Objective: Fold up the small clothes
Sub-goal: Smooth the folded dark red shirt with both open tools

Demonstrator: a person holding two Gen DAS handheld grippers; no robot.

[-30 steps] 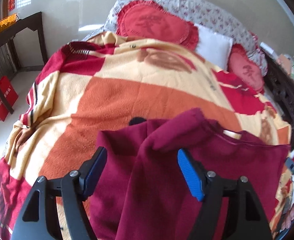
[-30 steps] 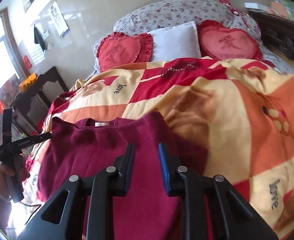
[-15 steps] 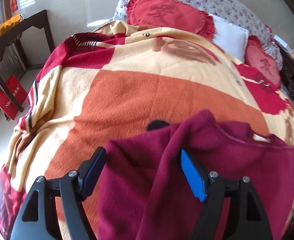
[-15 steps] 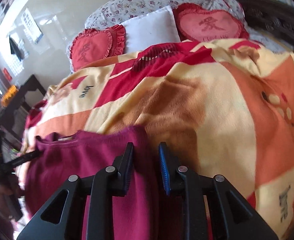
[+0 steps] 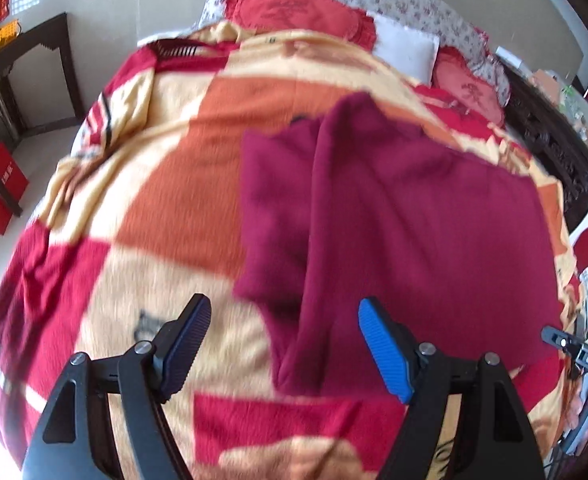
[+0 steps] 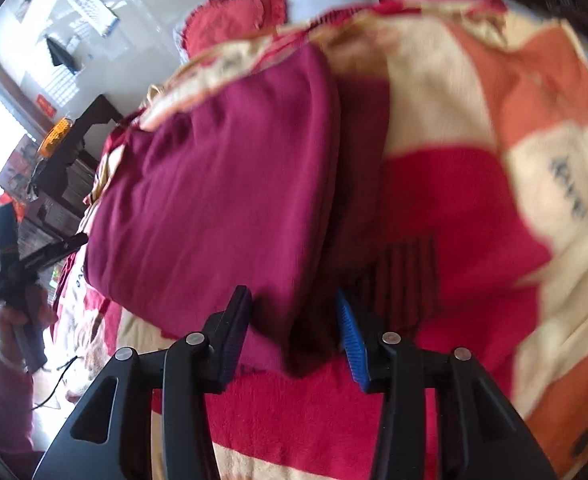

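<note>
Pointing steeply down, left tongs (image 5: 281, 344) gape empty; right tongs (image 6: 294, 328) are opening around the maroon garment (image 6: 221, 184).

My left tool (image 5: 279, 344) has a matte black frame of two angular arms with triangular cut-outs, each joined by round silver screws. Its left finger carries a dark, ribbed pad (image 5: 183, 344); its right finger carries a bright blue ribbed pad (image 5: 382, 350). My right tool (image 6: 294, 332) is built the same way: black arms, silver screw heads, one dark ribbed pad and one blue ribbed pad. Seen from the right wrist camera, my left hand (image 6: 11, 320) grips a black handle with a slim black bar projecting from it, and a thin dark cable (image 6: 55, 380) trails below. My sleeve (image 6: 1, 408) is pinkish purple knit with a pale cuff.
</note>
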